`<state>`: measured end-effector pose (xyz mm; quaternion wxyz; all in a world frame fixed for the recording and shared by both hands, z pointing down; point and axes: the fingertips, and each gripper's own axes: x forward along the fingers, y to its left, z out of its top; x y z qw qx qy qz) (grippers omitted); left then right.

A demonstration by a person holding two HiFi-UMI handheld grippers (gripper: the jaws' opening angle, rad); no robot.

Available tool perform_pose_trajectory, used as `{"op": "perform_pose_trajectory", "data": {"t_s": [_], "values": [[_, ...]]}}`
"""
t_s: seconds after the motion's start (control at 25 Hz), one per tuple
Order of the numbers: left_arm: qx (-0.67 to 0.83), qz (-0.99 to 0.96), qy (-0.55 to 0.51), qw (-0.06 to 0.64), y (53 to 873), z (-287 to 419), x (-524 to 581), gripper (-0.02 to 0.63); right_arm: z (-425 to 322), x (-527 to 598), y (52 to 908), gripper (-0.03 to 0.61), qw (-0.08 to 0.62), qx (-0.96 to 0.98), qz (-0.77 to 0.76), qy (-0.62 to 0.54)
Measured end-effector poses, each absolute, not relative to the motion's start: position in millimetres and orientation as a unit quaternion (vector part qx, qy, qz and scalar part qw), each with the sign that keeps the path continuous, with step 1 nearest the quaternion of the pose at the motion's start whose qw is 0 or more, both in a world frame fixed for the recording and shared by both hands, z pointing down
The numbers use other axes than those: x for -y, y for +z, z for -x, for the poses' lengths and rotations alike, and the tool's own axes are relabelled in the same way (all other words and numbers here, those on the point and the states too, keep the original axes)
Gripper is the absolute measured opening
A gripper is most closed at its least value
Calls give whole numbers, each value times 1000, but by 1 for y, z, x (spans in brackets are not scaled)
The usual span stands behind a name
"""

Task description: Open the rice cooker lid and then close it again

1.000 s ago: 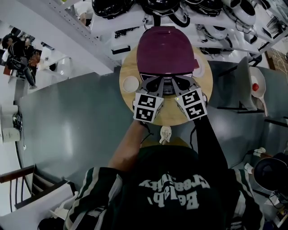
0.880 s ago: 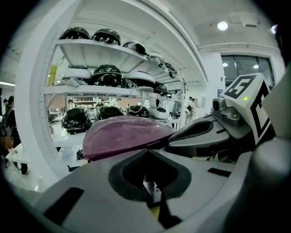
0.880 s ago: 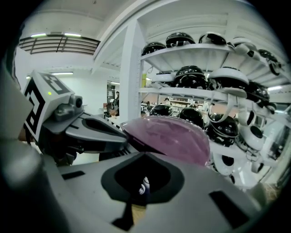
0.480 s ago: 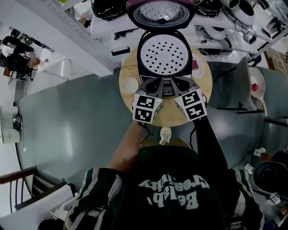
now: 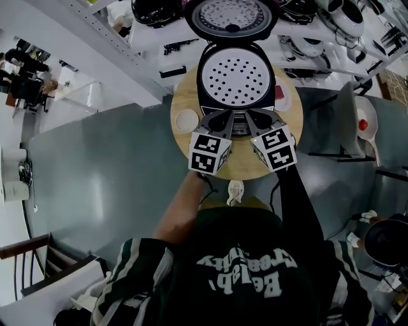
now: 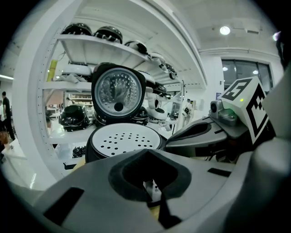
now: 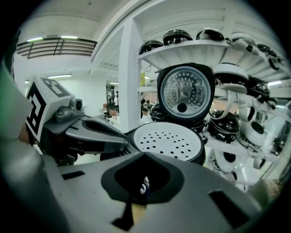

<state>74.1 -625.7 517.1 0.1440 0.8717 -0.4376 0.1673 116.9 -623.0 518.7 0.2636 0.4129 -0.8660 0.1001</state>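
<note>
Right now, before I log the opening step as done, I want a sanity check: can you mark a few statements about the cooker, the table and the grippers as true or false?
1. The rice cooker lid stands open. True.
2. The rice cooker sits on a square metal bench. False: it sits on a round wooden table.
3. A white perforated tray fills the cooker's opening. True.
4. The left gripper is clamped on the lid. False: its fingers are together on nothing, at the cooker's front.
5. The small white dish lies to the cooker's right. False: it lies to its left.
</note>
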Motion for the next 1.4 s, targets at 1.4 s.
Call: {"op": "perform_pose_trajectory", "data": {"t_s": [1.4], "values": [[555,-829,50,-41,332,-7,636,-6,-189,630,340,5,53,838,-542,-37]]}}
